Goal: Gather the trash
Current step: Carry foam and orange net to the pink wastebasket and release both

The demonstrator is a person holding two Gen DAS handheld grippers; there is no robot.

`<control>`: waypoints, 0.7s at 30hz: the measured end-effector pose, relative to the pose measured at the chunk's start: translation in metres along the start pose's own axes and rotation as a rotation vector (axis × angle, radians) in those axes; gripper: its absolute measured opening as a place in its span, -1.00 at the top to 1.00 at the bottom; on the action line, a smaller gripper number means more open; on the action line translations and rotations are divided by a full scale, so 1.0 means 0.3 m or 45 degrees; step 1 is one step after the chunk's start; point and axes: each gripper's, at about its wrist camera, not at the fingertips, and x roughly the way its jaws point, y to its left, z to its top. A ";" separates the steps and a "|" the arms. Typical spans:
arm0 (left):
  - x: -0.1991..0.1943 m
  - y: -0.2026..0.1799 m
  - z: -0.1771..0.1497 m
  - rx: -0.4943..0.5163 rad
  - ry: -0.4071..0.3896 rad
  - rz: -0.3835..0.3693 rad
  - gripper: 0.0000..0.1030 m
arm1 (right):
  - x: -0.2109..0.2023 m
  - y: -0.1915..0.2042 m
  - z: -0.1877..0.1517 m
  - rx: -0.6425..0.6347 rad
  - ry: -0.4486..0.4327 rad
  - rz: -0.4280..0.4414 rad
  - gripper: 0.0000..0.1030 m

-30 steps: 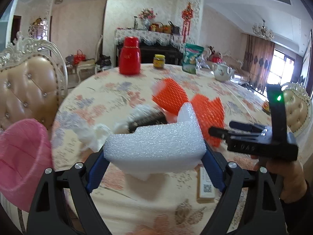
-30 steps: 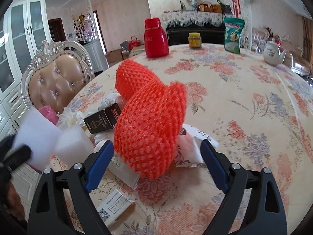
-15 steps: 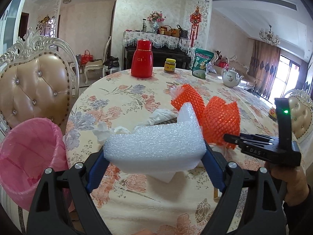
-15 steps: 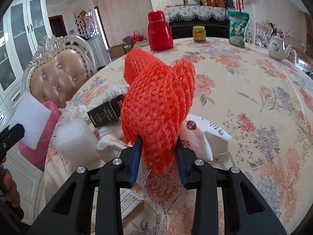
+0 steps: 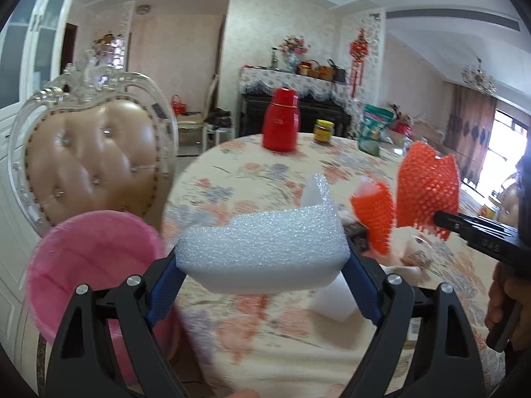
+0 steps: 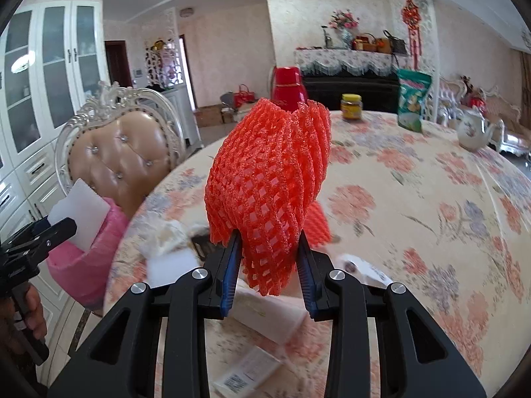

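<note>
Trash lies scattered on a round desk (image 6: 415, 199) covered with a cream cloth printed with pink and lilac flowers, in a bright room with pale patterned walls, white glass-door cabinets and a dark sideboard under a lace runner. Beyond the right tongs (image 6: 268, 265), at the desk's far edge, stand a red flask (image 6: 288, 88), a yellow-lidded jar (image 6: 351, 106), a green snack bag (image 6: 413, 104) and a white teapot (image 6: 473, 131). A tufted tan chair (image 5: 89, 162) with a silvery carved frame stands to the left of the left tongs (image 5: 262, 258), and a pink bin (image 5: 93, 265) sits just in front of that chair, below and left of the tongs' left finger. The left tongs are spread wide yet clamped on a white foam piece (image 5: 262, 248), its blue pads pressing the two ends; the foam is thick, pebbly and bowed upward like a shallow tray, and it hangs over the desk's near edge beside the bin. The right tongs have just been closing and now pinch the lower end of an orange foam net (image 6: 268, 182), which stands upright above the pads, ribbed and honeycombed, puffed out at the middle and lifted off the desk. A second orange net (image 5: 373, 219) sits just past the left tongs' right finger. Below and around the right tongs lie crumpled tissue (image 6: 167, 235), white wrappers (image 6: 361, 267) and a printed carton (image 6: 245, 374).
</note>
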 end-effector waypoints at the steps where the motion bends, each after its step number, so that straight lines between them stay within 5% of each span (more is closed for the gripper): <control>1: -0.004 0.022 0.005 -0.005 -0.006 0.019 -0.63 | 0.004 0.021 0.011 -0.010 -0.001 0.018 0.37; 13: -0.104 0.338 0.038 -0.073 -0.048 0.267 -0.64 | 0.075 0.300 0.099 -0.130 -0.013 0.206 0.37; 21: -0.149 0.502 0.021 -0.137 -0.035 0.344 -0.65 | 0.152 0.523 0.116 -0.206 0.025 0.341 0.36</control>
